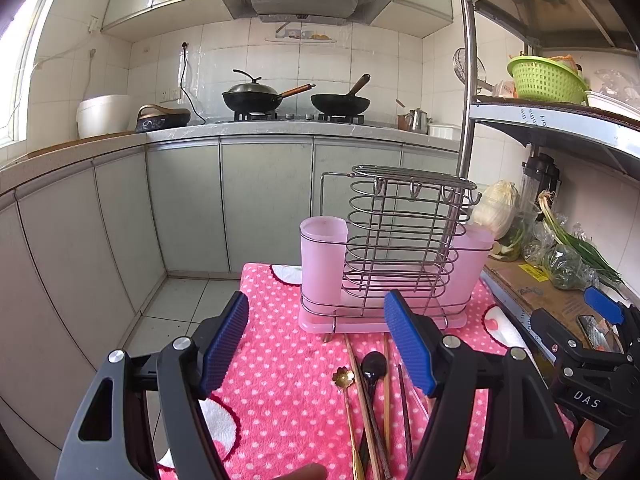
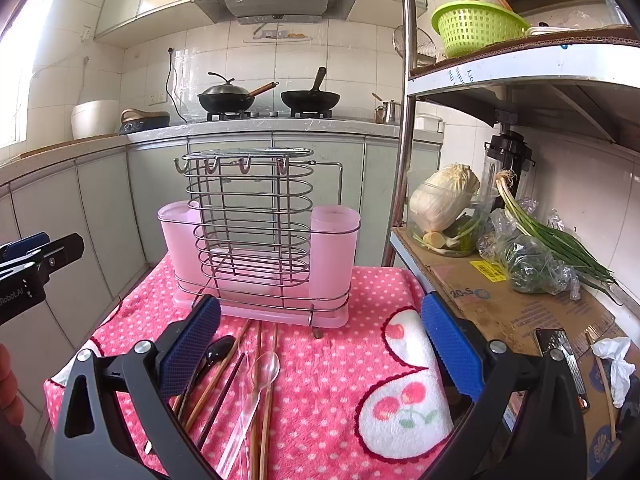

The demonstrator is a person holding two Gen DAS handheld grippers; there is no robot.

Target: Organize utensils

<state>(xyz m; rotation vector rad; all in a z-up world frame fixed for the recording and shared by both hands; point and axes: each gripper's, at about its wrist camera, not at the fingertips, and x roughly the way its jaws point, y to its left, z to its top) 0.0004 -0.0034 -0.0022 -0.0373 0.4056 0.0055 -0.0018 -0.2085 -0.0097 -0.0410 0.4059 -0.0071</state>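
A wire utensil rack (image 1: 394, 248) (image 2: 256, 232) with a pink cup (image 1: 323, 256) (image 2: 334, 248) at each end stands on a pink dotted towel (image 1: 280, 360) (image 2: 340, 360). In front of it lie a gold flower-headed spoon (image 1: 345, 378), a black spoon (image 1: 373, 364) (image 2: 219, 350), a clear plastic spoon (image 2: 265, 368) and several chopsticks (image 1: 362, 392) (image 2: 224, 376). My left gripper (image 1: 316, 340) hovers open above the utensils with nothing between its fingers. My right gripper (image 2: 320, 344) is open wide over the towel, right of the utensils, also holding nothing.
A metal shelf (image 2: 520, 312) stands right of the towel, bearing cabbage (image 2: 444, 196), green onions, bagged greens and cardboard. A green basket (image 2: 476, 26) sits on the upper shelf. Counter, stove and two woks (image 1: 296, 100) stand behind; tiled floor lies to the left.
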